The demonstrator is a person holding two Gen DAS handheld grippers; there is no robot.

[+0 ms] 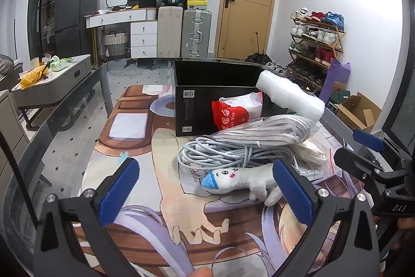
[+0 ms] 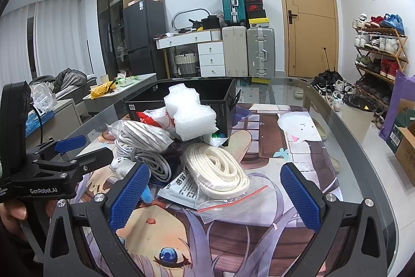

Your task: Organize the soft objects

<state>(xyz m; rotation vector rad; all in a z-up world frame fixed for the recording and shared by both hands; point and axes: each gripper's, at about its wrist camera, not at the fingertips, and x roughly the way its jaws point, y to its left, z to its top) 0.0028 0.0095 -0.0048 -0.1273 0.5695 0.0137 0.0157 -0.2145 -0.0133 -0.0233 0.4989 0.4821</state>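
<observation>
Blue-padded left gripper (image 1: 205,189) hangs with jaws apart over the worktop (image 1: 64,155), the grey plush toy (image 1: 238,178) just ahead. Grey cable (image 1: 223,150), foam (image 2: 190,113) and black box (image 1: 207,77) lie beyond. Right gripper (image 2: 215,196), jaws apart, faces bagged white cord (image 2: 220,168).

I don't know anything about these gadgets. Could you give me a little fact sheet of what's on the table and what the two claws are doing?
Surface: glass table with a cartoon mat
Container: open black box
Pile beside box: white foam, grey cable coil, small plush toy, bagged white rope, red-and-white packet
Left gripper: open, holding nothing, plush toy ahead
Right gripper: open, holding nothing, rope bag ahead
</observation>
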